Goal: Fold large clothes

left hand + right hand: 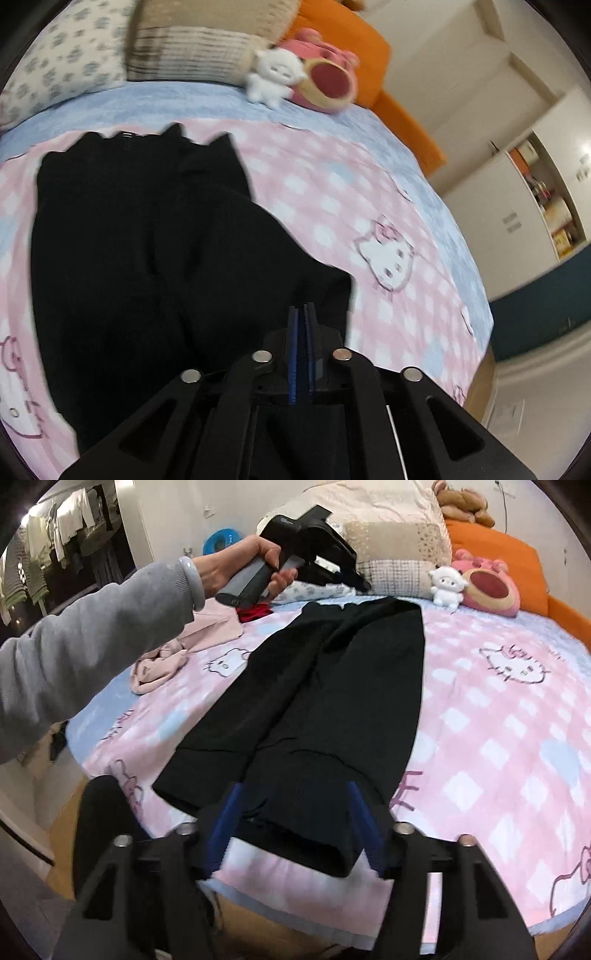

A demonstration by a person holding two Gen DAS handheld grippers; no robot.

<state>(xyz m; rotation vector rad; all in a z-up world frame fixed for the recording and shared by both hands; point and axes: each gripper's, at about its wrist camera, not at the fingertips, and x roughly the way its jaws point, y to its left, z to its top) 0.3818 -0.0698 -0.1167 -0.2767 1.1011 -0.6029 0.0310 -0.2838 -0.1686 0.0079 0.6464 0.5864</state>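
Note:
Black trousers [317, 686] lie lengthwise on the pink checked bedspread [480, 720], legs side by side, hems near the bed's front edge. My right gripper [295, 797] is open, its blue fingers [229, 812] straddling the near hem of the right leg. My left gripper [302, 314] has its blue pads pressed together with nothing between them, above the trousers [147, 240]. In the right wrist view the left gripper's body [314, 542] is held high over the waistband end by a hand in a grey sleeve.
Pillows [399, 554] and plush toys [480, 583] line the head of the bed. A pink garment [166, 661] and something red [255, 611] lie at the left. The orange bed frame [369, 59] and white cabinets [517, 221] are to the right.

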